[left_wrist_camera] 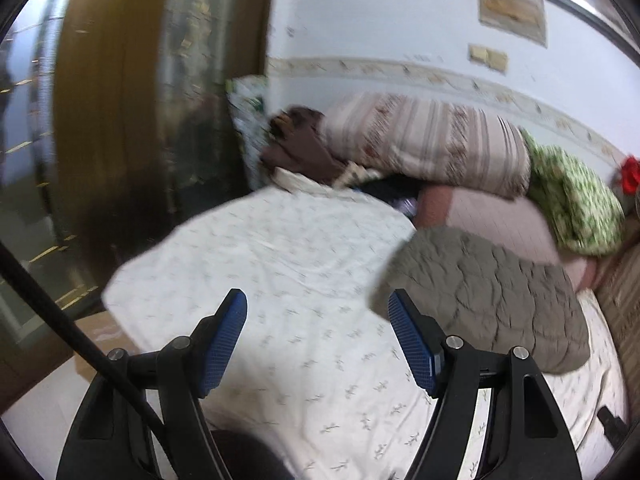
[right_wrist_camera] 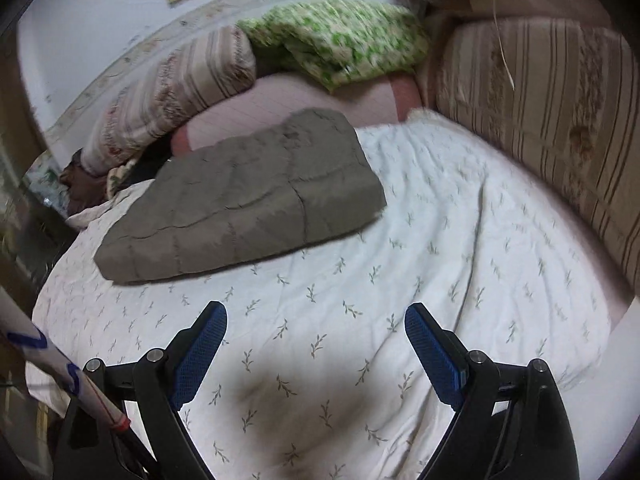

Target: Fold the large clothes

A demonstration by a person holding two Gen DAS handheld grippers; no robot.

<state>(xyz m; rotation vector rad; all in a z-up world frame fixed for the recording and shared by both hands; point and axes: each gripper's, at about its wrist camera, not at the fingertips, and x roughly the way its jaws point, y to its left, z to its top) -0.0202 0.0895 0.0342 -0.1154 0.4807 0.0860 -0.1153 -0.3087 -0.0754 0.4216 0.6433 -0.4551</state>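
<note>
Both grippers are being held released over the bed sheet [right_wrist_camera: 400, 208], nothing gripped. Left gripper [left_wrist_camera: 318, 312] and right gripper [right_wrist_camera: 316, 316]: blue pads spread wide, hovering near the sheet's front edge. The folded grey quilted garment [right_wrist_camera: 240, 208] is lying flat toward the sheet's far-left corner, touching the pink pillow [right_wrist_camera: 280, 100] behind it. Striped bedding [right_wrist_camera: 168, 92] and green floral bedding [right_wrist_camera: 340, 40] are being stacked along the far edge.

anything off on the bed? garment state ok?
Nothing damaged or spilled. The grey quilted garment lies folded but skewed diagonally on the leaf-print sheet. Both the left gripper and the right gripper are open and empty.
</note>
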